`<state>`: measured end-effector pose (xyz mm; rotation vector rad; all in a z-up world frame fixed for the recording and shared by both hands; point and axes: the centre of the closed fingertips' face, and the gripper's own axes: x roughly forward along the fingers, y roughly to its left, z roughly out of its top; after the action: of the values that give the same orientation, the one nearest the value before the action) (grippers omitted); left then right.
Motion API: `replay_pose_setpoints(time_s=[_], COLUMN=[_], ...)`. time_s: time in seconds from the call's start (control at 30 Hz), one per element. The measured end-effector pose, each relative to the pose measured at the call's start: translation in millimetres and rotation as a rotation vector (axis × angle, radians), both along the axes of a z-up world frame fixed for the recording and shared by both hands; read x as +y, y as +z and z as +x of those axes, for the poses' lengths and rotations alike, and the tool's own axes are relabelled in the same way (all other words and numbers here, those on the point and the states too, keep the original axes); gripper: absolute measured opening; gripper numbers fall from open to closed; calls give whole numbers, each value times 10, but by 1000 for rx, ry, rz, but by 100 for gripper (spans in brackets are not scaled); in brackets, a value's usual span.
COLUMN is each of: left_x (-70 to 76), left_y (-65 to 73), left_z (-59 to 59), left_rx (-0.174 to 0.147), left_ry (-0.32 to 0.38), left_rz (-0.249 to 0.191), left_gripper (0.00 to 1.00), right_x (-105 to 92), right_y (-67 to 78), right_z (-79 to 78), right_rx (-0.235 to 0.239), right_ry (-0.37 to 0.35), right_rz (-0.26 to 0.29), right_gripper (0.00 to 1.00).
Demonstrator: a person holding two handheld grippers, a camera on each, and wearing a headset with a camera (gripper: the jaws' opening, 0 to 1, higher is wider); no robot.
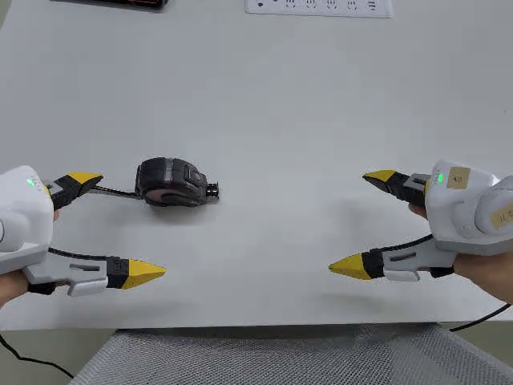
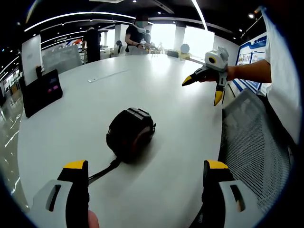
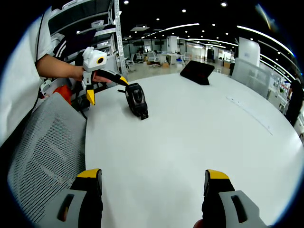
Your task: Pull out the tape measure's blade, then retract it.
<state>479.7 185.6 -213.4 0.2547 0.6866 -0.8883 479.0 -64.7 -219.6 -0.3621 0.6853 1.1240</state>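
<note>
A black tape measure lies on the white table, its blade tip pointing right and a black strap trailing left. My left gripper is open at the left, its far jaw beside the strap and the case just ahead of the jaws. In the left gripper view the tape measure sits ahead of the open yellow-tipped jaws. My right gripper is open at the right, well apart from the case. In the right gripper view the tape measure lies far off, beside the left gripper.
A white power strip lies at the table's far edge, and a dark device sits at the far left. A grey mesh chair back is below the near table edge. People stand in the background.
</note>
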Motion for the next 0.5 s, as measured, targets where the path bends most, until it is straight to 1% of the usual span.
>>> replay_pose_setpoints(time_s=[0.17, 0.27, 0.33, 0.37, 0.4, 0.5], left_x=[-7, -8, -6, 7, 12, 15], left_y=[14, 4, 1, -10, -13, -10], left_z=[67, 102, 121, 134, 143, 181], left_rx=[-7, -12, -11, -8, -7, -9], left_ry=[-22, -46, -52, -60, -62, -75], left_rz=[12, 33, 38, 52, 57, 71], left_gripper=[98, 97, 96, 94, 93, 92], right_x=[25, 40, 48, 52, 54, 61], right_y=[6, 3, 4, 6, 8, 5], right_z=[34, 59, 71, 81, 88, 102], right_rx=[-5, -7, -9, -10, -11, -14], right_ry=[17, 29, 35, 40, 44, 57], right_rz=[-4, -7, -11, -13, -15, -28], right_gripper=[87, 87, 87, 87, 86, 86])
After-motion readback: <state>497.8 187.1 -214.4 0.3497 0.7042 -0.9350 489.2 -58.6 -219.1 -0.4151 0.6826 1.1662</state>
